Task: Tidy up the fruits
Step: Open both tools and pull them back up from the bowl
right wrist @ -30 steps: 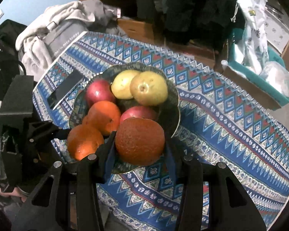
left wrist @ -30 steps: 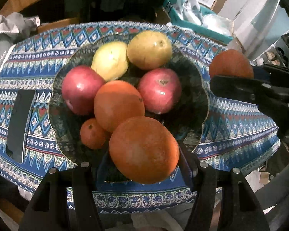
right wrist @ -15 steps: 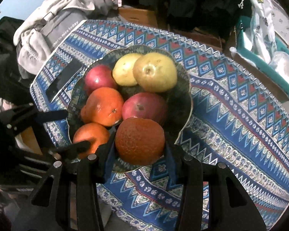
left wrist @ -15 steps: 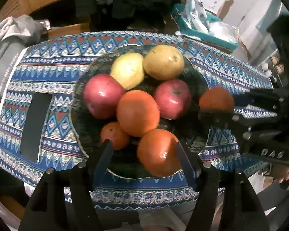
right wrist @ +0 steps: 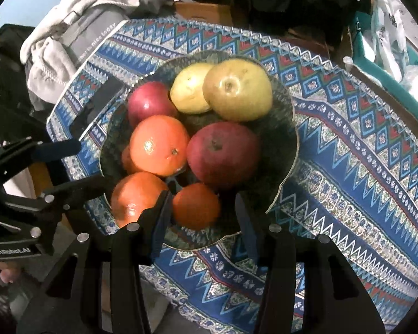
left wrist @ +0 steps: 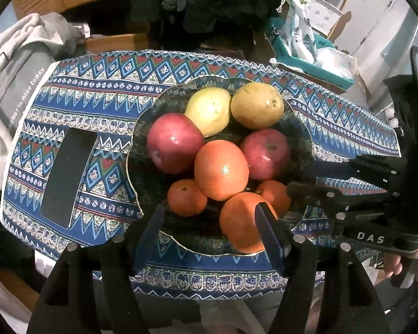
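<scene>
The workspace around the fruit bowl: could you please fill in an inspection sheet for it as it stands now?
Surface: table under a blue patterned cloth.
Job's things: dark bowl holding two red apples, two yellow pears and four oranges.
Clutter: black phone flat on the cloth, left of the bowl.
Grippers: left gripper open at the bowl's near rim; right gripper open, an orange between its fingers, ungripped.
Cables: nothing seen.
Surroundings: grey clothing past the table's left end; teal bin behind.
</scene>
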Tool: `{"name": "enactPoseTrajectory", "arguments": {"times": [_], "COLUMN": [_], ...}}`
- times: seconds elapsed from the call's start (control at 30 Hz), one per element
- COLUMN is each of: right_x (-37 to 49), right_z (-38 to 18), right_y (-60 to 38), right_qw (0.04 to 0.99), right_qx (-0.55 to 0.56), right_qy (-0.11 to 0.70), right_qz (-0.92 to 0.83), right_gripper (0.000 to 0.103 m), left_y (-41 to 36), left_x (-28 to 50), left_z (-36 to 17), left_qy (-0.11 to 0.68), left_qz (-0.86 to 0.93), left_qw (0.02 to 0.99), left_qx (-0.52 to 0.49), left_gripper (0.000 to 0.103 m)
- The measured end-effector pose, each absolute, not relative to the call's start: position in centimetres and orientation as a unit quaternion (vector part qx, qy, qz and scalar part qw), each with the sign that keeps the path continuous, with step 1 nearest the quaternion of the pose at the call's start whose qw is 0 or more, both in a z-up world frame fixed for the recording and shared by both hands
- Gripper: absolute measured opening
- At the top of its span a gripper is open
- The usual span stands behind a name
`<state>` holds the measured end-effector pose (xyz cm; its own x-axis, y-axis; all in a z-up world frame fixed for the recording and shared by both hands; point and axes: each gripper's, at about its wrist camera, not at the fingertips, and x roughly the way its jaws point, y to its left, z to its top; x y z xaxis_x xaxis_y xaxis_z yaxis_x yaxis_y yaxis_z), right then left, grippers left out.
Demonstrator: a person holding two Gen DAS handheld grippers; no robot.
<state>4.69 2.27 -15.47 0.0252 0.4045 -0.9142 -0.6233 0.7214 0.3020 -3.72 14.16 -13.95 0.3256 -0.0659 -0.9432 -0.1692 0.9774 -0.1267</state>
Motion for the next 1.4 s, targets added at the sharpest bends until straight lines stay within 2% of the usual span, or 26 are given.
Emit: {"name": "enactPoseTrajectory", "arguments": {"times": [0.47, 0.57, 0.87, 1.17, 1.4], "right_x": [5.3, 5.1, 4.2, 3.7, 3.3], "right_z": [-7.8, -6.5, -2.8, -0.1, 1.2], "right_y": [-1.2, -1.7, -3.8, -6.6, -8.6], "right_qw": [0.779, 0.790, 0.816, 0.838, 0.851], "right_qx": [-0.080, -0.077, -0.067, -0.046, -0.038], "right_qy": [0.524, 0.509, 0.468, 0.434, 0.416], "right_qz": [0.335, 0.334, 0.334, 0.328, 0.319], "right_gripper": [0.049, 0.051, 0.053, 0.060, 0.066], "left_y": [13.3, 13.0, 11.9, 10.4, 9.4], "left_x": [-3.8, -3.8, -4.1, -4.6, -4.5], "left_z": [-10.1, -8.9, -4.8, -1.3, 0.4], "left_qy": [0.546, 0.535, 0.488, 0.446, 0.431], "left_qz": [0.018, 0.011, 0.007, 0.013, 0.009], "left_qw": [0.830, 0.836, 0.866, 0.890, 0.899], "left_qx": [-0.113, -0.120, -0.108, -0.089, -0.080], "left_gripper": [0.070, 0.074, 0.077, 0.086, 0.087]}}
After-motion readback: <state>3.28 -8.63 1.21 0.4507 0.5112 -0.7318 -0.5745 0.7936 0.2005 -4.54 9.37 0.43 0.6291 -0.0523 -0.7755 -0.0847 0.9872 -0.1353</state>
